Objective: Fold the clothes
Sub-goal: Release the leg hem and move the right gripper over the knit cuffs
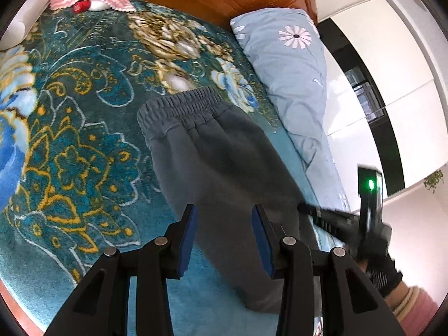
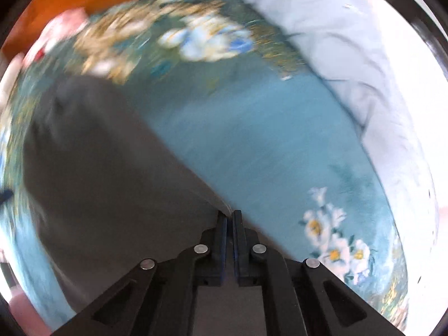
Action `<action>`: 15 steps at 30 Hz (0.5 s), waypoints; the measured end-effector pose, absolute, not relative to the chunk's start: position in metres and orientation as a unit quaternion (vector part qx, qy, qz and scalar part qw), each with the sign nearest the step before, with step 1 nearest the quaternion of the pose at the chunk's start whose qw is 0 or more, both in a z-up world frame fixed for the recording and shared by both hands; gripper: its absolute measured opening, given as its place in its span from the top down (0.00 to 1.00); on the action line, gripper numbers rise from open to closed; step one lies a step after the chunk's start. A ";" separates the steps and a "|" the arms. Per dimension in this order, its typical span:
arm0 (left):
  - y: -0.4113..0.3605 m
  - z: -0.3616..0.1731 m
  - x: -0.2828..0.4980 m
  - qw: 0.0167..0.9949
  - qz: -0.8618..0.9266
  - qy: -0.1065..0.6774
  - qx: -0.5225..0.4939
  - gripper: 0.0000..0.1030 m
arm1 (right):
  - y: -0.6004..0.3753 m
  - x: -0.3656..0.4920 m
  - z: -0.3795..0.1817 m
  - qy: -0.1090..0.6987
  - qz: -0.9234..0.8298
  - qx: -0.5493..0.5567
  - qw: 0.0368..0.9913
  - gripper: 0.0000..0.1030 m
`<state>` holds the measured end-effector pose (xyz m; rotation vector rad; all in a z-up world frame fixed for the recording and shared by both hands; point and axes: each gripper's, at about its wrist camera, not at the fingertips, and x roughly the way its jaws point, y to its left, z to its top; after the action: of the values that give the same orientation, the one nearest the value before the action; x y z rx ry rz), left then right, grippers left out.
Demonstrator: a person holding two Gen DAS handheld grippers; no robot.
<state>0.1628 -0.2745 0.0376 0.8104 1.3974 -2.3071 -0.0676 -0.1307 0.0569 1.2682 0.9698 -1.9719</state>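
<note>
One pair of grey trousers [image 1: 218, 151] is seen laid lengthwise on the bed [image 1: 84, 145], elastic waistband far end. One pillow [image 1: 291, 78] beside. Left claw [image 1: 224, 240] spread wide above the fabric; right claw [image 2: 229, 224] pinched on the trousers' edge.

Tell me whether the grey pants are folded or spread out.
Spread, not yet folded: the grey pants lie lengthwise on the blanket, waistband flat. The right gripper pinches one edge.
</note>
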 end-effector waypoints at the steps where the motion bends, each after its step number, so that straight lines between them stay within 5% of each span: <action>1: -0.273 0.038 0.161 0.158 -0.809 0.488 0.286 0.59 | -0.132 -0.071 0.052 0.365 -0.740 0.483 0.292 0.97; 6: -0.262 0.038 0.152 0.145 -0.813 0.476 0.302 0.57 | -0.137 -0.068 0.023 0.378 -0.735 0.491 0.275 0.90; 7: -0.260 0.038 0.151 0.143 -0.814 0.473 0.305 0.57 | -0.133 -0.069 0.026 0.361 -0.742 0.492 0.279 0.86; 9: -0.257 0.039 0.149 0.142 -0.817 0.468 0.307 0.57 | -0.121 -0.074 0.042 0.322 -0.758 0.490 0.285 0.63; 15: -0.247 0.043 0.142 0.132 -0.825 0.451 0.315 0.57 | 0.025 -0.085 0.111 0.125 -0.831 0.483 0.246 0.59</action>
<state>0.1420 -0.2471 0.0433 0.9147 1.3091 -2.3940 -0.0853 0.0248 0.1106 1.3172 0.3417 -2.2674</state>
